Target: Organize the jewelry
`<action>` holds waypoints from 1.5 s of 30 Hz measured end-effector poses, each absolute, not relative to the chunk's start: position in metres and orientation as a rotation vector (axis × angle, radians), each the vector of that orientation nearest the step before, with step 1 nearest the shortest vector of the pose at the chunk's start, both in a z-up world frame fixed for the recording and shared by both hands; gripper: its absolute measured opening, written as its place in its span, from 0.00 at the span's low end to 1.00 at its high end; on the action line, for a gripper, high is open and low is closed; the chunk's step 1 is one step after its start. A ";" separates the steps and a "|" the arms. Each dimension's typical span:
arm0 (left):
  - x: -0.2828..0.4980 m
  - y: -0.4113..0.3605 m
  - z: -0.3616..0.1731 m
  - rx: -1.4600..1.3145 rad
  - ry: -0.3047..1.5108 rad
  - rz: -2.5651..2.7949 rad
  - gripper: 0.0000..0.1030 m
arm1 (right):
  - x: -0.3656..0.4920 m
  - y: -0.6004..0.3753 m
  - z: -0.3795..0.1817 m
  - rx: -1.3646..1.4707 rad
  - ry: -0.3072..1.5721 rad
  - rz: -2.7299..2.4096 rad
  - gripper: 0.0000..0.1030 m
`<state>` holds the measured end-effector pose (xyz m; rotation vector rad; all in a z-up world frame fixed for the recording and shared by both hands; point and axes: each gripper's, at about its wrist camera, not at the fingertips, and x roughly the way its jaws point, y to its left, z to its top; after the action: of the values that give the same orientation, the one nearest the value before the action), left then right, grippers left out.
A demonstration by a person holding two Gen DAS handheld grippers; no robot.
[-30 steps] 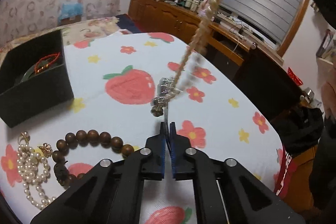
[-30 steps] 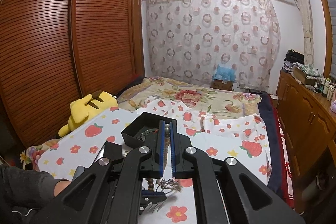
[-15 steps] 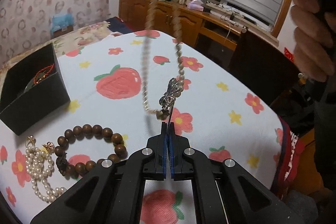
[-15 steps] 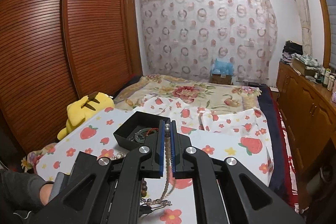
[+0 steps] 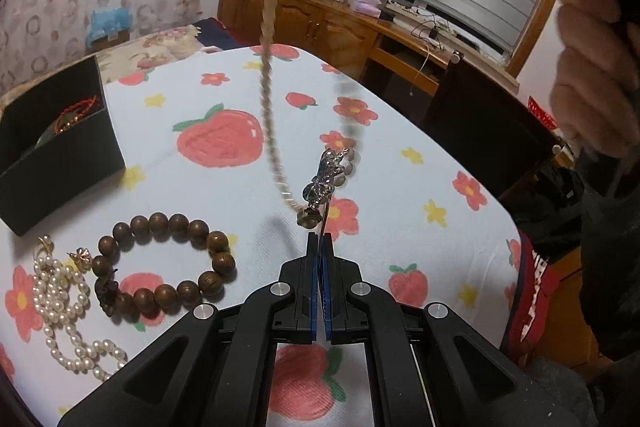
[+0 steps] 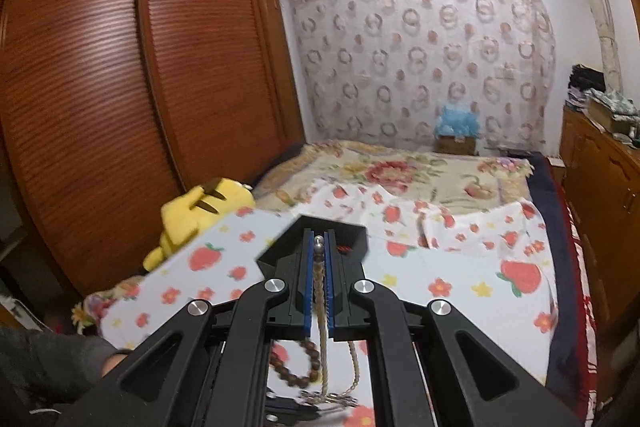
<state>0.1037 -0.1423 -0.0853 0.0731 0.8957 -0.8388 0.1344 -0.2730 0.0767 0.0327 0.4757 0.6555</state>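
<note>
A long beige bead necklace with a silver pendant hangs in the air over the strawberry-print cloth. My right gripper is shut on the necklace's upper end and holds it high. My left gripper is shut just below the pendant, on a thin strand coming from it. A black box with a red cord bracelet inside stands at the left. A brown wooden bead bracelet and a white pearl strand lie on the cloth.
The table's right edge drops off to a dark chair. The hand on the right gripper is at upper right. A bed and a yellow plush toy lie beyond the table. A wooden wardrobe stands at the left.
My right gripper has lifted the necklace higher, so it hangs more steeply. The pendant has swung right. My left gripper has stayed shut below the pendant.
</note>
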 end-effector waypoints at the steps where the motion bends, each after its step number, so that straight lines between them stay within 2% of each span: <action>1: 0.103 -0.141 -0.084 0.065 0.893 -0.844 0.01 | 0.132 -0.272 0.081 0.033 0.465 0.657 0.06; 11: 0.088 -0.141 -0.070 0.059 0.856 -0.939 0.01 | 0.118 -0.258 0.098 0.064 0.435 0.696 0.06; 21: 0.106 -0.122 -0.071 -0.082 0.888 -0.924 0.01 | 0.084 -0.245 0.114 0.063 0.374 0.679 0.05; 28: 0.092 -0.129 -0.063 -0.040 0.859 -0.980 0.01 | 0.085 -0.246 0.116 0.074 0.348 0.632 0.05; 31: 0.090 -0.131 -0.069 -0.012 0.876 -0.986 0.01 | 0.106 -0.252 0.104 0.070 0.412 0.590 0.06; 36: 0.105 -0.127 -0.088 -0.079 0.972 -0.984 0.01 | 0.165 -0.255 0.034 0.009 0.745 0.539 0.07; 38: 0.111 -0.123 -0.095 -0.113 1.025 -0.965 0.01 | 0.174 -0.258 0.013 -0.017 0.799 0.478 0.21; 39: 0.114 -0.121 -0.101 -0.141 1.062 -0.963 0.01 | 0.177 -0.263 0.002 -0.023 0.821 0.473 0.34; 40: 0.117 -0.119 -0.106 -0.170 1.098 -0.967 0.01 | 0.176 -0.264 -0.005 -0.022 0.833 0.482 0.40; 45: 0.119 -0.114 -0.118 -0.213 1.178 -0.958 0.04 | 0.158 -0.268 -0.027 -0.062 0.878 0.528 0.40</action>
<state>0.1193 -0.1140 -0.1185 -0.2131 1.1776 -0.9584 0.1581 -0.2679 -0.0270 -0.0617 0.8776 0.5281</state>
